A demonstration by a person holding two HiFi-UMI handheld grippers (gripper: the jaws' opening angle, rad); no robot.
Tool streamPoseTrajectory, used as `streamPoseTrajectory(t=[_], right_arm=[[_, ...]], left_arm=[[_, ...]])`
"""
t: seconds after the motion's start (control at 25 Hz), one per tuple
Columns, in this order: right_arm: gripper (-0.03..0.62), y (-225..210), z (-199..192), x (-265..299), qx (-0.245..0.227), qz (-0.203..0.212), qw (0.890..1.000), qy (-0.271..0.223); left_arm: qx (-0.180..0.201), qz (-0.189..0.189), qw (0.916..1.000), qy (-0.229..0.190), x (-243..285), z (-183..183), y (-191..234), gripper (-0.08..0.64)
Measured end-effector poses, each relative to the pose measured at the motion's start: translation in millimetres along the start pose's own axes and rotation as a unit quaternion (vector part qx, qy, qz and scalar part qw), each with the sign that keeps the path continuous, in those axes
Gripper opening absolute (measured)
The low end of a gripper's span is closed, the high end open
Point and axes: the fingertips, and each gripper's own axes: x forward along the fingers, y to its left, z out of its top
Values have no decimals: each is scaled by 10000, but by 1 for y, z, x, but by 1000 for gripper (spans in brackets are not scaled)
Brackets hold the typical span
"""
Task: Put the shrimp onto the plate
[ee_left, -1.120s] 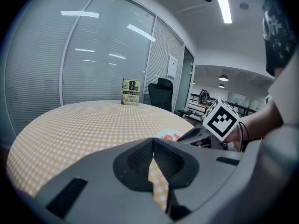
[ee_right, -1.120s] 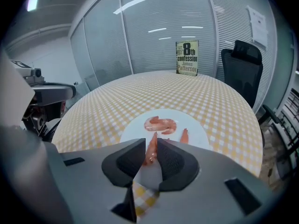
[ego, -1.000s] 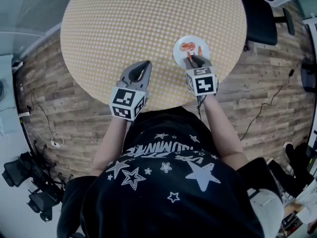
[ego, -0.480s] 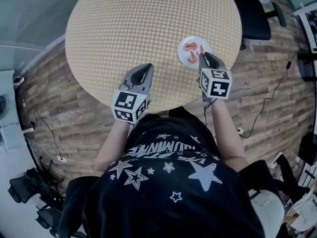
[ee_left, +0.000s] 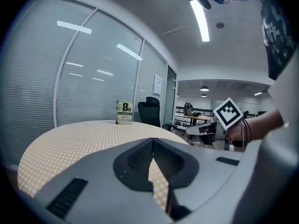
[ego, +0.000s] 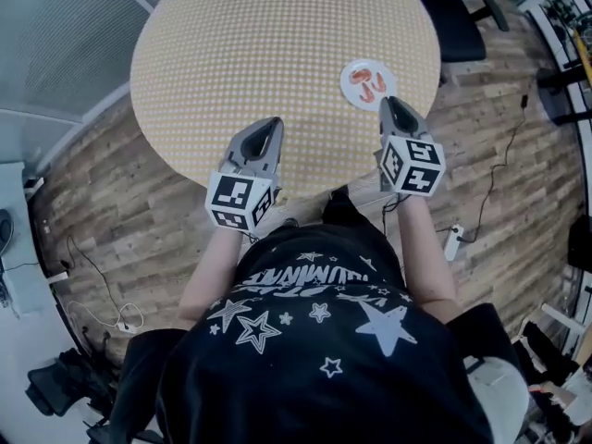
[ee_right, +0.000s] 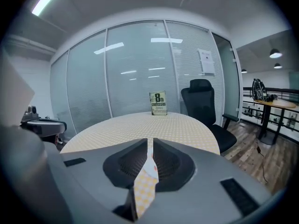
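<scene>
A small white plate (ego: 356,91) sits near the right edge of the round table and holds orange shrimp (ego: 368,82). My right gripper (ego: 388,103) is shut and empty, its tip just short of the plate's near right side, at the table's edge. In the right gripper view the jaws (ee_right: 150,140) meet, and a sliver of the plate (ee_right: 152,170) shows in the gap below them. My left gripper (ego: 269,128) is also shut and empty, over the table's near edge, well left of the plate. Its closed jaws (ee_left: 153,139) point across the table.
The table (ego: 268,44) wears a yellow checked cloth. A book (ee_right: 159,103) stands upright at its far side. A black office chair (ego: 458,21) is beyond the table on the right, and cables (ego: 499,169) trail on the wooden floor. Glass walls with blinds lie behind.
My right gripper has drawn back from over the plate toward the table's edge, leaving the shrimp on the plate. The left gripper has barely moved.
</scene>
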Motion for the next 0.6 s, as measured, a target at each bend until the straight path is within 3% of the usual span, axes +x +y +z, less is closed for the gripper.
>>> streamPoseTrajectory(t=[0.2,0.4,0.6], right_arm=[[51,28,-8,-43,0,-159,9998,-103],[51,56,-23,-91,558,-285,9978,-199],[51,80,-30,-131,731,-448,9951,-482]], left_arm=[[85,-354,9990,-255,-26,9,-8,8],[368,-604,9968,-377,-60,6,-17,8],[375,-872,9943,-494,-85,5,-23,8]])
